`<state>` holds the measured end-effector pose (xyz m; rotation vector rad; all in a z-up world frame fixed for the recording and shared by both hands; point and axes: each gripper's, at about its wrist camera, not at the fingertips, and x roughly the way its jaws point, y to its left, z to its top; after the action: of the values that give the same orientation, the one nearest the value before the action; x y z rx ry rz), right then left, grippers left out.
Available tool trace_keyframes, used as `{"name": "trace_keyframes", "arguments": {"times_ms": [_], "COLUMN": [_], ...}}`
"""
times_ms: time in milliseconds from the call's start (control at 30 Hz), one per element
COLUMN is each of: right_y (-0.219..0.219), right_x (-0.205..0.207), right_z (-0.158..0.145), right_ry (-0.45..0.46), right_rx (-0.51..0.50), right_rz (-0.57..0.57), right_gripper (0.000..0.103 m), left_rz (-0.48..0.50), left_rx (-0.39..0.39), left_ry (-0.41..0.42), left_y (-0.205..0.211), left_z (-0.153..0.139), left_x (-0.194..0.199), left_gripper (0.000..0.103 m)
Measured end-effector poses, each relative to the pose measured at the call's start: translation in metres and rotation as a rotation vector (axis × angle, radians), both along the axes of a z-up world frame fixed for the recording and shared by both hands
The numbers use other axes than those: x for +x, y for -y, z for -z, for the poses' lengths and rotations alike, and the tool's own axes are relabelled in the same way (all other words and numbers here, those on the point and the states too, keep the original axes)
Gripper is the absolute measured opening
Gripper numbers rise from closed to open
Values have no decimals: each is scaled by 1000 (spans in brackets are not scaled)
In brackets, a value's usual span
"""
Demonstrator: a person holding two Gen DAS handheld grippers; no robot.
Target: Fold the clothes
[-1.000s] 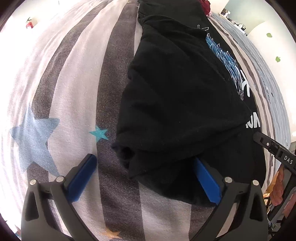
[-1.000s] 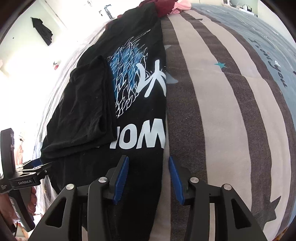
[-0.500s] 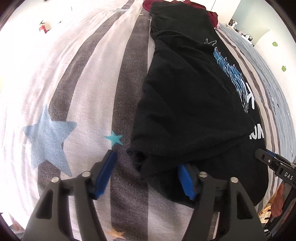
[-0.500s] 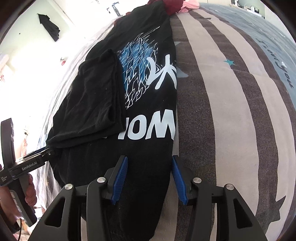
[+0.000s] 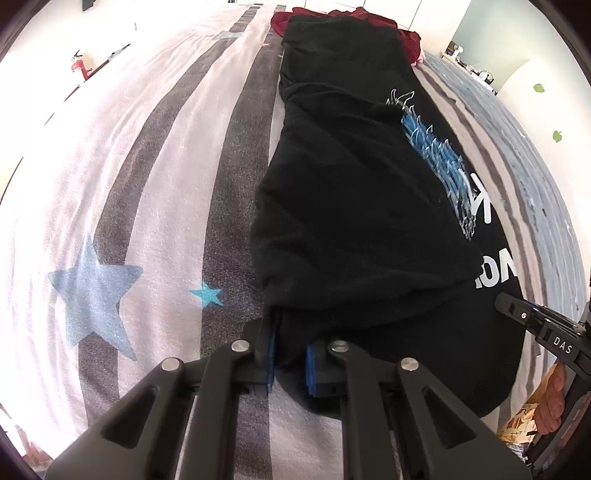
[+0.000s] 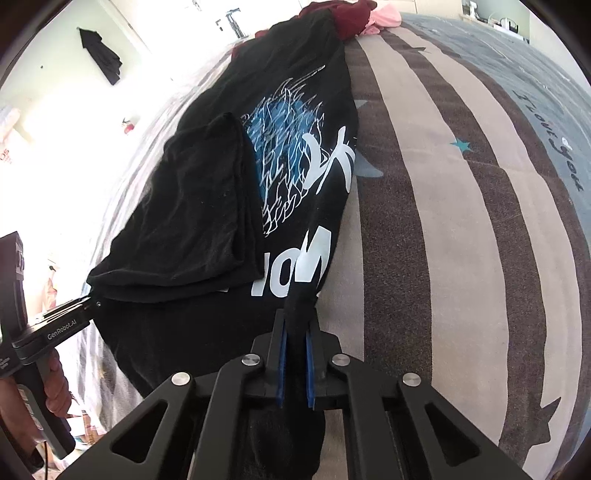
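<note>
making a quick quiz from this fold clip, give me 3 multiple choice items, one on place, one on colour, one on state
1. Where does the dark red garment lie?
A. past the far end of the black t-shirt
B. beside the left gripper
C. on the floor

2. What colour are the gripper pads?
A. red
B. blue
C. green

3. What is between the right gripper pads?
A. nothing
B. the bedsheet
C. black shirt fabric

Key: 1 A, it shows beyond the shirt's far end. 2 B, blue in both views. 3 C, closing jaws pinch bunched black cloth.
</note>
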<state>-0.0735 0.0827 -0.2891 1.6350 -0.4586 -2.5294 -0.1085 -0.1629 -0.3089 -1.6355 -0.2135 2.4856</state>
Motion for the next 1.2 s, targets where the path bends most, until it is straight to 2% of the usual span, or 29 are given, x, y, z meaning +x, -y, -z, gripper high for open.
{"name": "trace_keyframes", "arguments": {"times_ms": [133, 200, 467, 533, 600, 667, 767, 867, 900, 1033, 1133, 1200], "right_y": [0, 2, 11, 12, 11, 9, 7, 7, 5, 3, 6, 3], "right_x": [12, 24, 123, 144, 151, 153, 139, 108, 95, 31, -22, -59], "right_z": [-14, -20, -31, -38, -50, -63, -86, -113, -121, -145, -144, -130], "right_ry": [-12, -3, 188, 229, 234, 225, 176, 100, 75, -12, -36, -34], "right_rx": [-11, -13, -43, -51, -58, -61, -58, -55, -52, -27, -3, -4], "right_rz": [-18, -35, -122, -135, -135, -133, -126, -116, -107, -69, -60, -49], "right_gripper": [6, 6, 6, 6, 6, 6, 6, 6, 6, 6, 6, 6], "left_rz": [20, 41, 85, 88, 86, 69, 39, 25, 22, 27, 40, 44], "left_rx": [13, 11, 16, 20, 27, 46, 81, 108, 119, 139, 130, 125], "left_ry": [-13, 9, 238, 260, 265, 236, 161, 83, 58, -15, -38, -55], "left_y": [12, 26, 48, 52, 57, 57, 84, 50, 30, 22, 19, 17], "left_z": [-26, -24, -29, -35, -45, -60, -96, -116, -113, -119, -101, -85], "left_x": [28, 36, 158, 170, 169, 142, 151, 82, 61, -11, -69, -106], "left_gripper": [9, 9, 9, 9, 9, 9, 9, 9, 9, 9, 9, 9]}}
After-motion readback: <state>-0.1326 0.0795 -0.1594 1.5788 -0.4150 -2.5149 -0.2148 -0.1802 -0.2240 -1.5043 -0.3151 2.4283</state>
